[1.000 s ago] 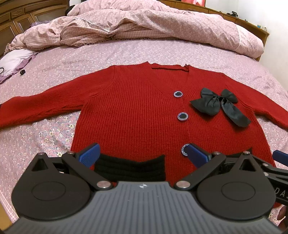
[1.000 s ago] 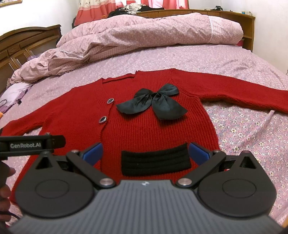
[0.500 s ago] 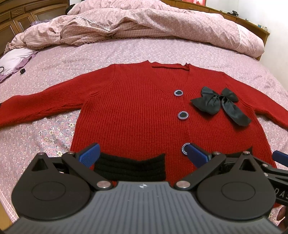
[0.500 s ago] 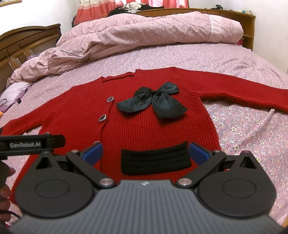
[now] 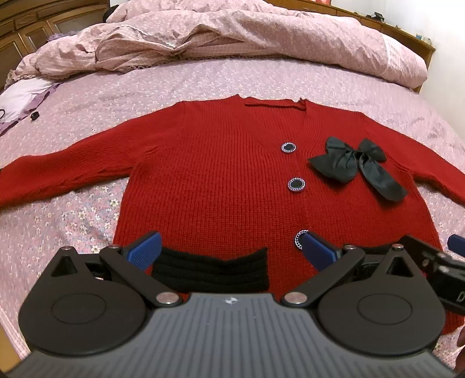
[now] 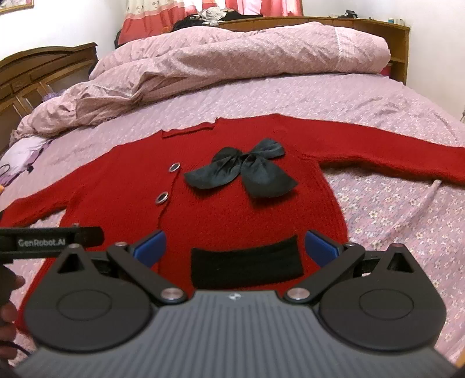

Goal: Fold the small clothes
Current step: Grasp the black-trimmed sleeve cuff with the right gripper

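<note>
A red knit cardigan [image 5: 209, 180] lies flat, front up, sleeves spread, on the floral bedsheet [image 5: 180, 84]. A black bow [image 5: 354, 165] sits beside its buttons. The left gripper [image 5: 229, 250] and right gripper [image 6: 235, 247] hover over the two black pocket bands at the hem, jaws spread wide, grasping nothing.

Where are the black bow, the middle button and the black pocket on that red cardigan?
black bow [image 6: 247, 171]: right wrist view, on its knot.
middle button [image 5: 296, 184]: left wrist view, on its dark centre.
black pocket [image 6: 245, 263]: right wrist view, mid-panel.

A home bedroom: a bed [image 6: 377, 96] with rumpled pink quilt [image 6: 232, 55], wooden headboard [image 6: 377, 26], and curtains [image 6: 261, 7].
</note>
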The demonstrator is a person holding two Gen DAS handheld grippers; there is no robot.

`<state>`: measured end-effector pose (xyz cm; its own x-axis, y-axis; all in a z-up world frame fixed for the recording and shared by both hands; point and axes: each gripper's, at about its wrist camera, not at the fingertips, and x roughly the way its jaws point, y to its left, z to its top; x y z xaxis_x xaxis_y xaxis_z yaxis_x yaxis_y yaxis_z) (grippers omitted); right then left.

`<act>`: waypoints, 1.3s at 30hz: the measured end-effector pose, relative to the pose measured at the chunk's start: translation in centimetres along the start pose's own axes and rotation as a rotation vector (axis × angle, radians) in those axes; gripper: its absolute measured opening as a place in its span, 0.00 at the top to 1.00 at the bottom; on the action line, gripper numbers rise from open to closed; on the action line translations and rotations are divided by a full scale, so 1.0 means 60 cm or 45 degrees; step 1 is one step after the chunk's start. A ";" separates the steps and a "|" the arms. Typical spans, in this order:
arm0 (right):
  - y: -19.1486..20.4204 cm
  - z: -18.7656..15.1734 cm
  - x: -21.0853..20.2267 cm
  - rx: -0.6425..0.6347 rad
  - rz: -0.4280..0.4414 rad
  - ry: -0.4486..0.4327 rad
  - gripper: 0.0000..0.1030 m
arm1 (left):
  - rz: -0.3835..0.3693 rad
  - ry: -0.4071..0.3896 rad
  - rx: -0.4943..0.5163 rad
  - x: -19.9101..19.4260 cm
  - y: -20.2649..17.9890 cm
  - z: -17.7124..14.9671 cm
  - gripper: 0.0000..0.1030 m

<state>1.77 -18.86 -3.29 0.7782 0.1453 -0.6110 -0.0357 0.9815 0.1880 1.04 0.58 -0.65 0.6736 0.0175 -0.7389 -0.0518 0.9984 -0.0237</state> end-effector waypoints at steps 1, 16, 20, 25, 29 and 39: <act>-0.004 0.002 -0.001 0.002 -0.001 -0.006 0.00 | 0.000 0.001 0.005 0.001 0.000 0.003 0.00; -0.107 0.046 0.027 0.151 -0.131 -0.039 0.00 | -0.028 0.040 -0.023 0.050 -0.012 0.077 0.00; -0.136 0.058 0.041 0.179 -0.174 -0.040 0.00 | -0.024 0.068 -0.008 0.074 -0.023 0.090 0.00; -0.181 0.074 0.064 0.226 -0.234 -0.048 0.00 | -0.012 0.112 0.001 0.109 -0.033 0.100 0.00; -0.227 0.087 0.082 0.310 -0.276 -0.049 0.00 | -0.006 0.139 0.005 0.135 -0.041 0.107 0.00; -0.340 0.106 0.128 0.554 -0.327 -0.025 0.00 | -0.003 0.195 0.061 0.187 -0.076 0.121 0.00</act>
<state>12.47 -38.55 -6.91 0.7392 -0.1007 -0.6659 0.4201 0.8418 0.3390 14.17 -3.38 -3.95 0.5532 0.0102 -0.8330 -0.0124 0.9999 0.0039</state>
